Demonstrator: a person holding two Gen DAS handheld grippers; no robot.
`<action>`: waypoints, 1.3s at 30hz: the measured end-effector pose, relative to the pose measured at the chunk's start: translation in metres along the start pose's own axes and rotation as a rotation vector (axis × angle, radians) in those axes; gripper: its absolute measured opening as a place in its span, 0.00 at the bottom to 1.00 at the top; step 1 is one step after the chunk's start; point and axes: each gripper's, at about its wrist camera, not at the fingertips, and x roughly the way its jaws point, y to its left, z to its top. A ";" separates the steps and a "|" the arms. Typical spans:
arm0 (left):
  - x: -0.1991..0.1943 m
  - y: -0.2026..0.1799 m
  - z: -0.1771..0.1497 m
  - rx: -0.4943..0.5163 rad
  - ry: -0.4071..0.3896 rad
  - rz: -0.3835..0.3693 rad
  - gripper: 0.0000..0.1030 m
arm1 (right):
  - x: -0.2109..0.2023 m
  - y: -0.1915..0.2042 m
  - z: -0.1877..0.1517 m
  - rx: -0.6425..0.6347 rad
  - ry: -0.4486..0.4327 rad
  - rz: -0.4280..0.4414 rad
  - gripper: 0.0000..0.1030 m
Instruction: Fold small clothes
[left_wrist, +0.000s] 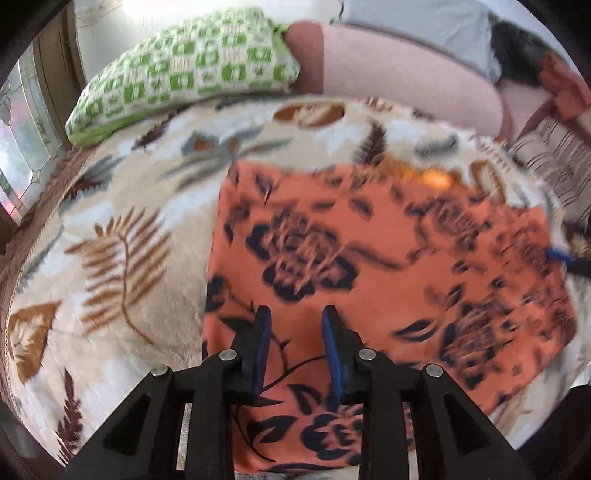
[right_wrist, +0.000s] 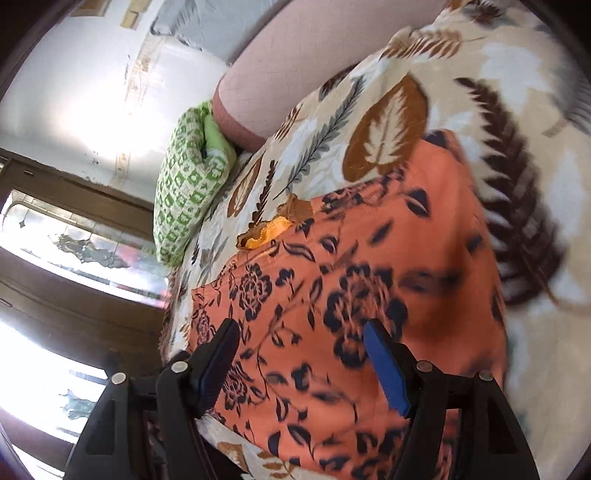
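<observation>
On the bed, over a cream plush blanket printed with brown and grey leaves (left_wrist: 110, 258), an orange cloth garment with dark blue flowers (left_wrist: 369, 258) lies spread flat. Above its near edge, the left hand-held gripper (left_wrist: 296, 350) hovers with its blue-padded jaws partly apart, holding nothing. At the garment's other side the right hand-held gripper (right_wrist: 301, 365) is wide open and empty too. A green-and-white checked pillow (left_wrist: 184, 70) rests beside a pink bolster (left_wrist: 388, 66).
</observation>
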 end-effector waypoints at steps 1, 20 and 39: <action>0.007 0.003 -0.003 -0.014 0.002 -0.015 0.29 | 0.005 -0.006 0.012 -0.001 0.003 -0.009 0.71; -0.041 -0.015 -0.014 -0.097 -0.132 -0.017 0.72 | -0.086 -0.007 -0.106 0.227 -0.213 0.036 0.81; -0.055 -0.097 -0.038 -0.063 -0.139 -0.020 0.72 | -0.066 -0.089 -0.140 0.610 -0.373 0.070 0.72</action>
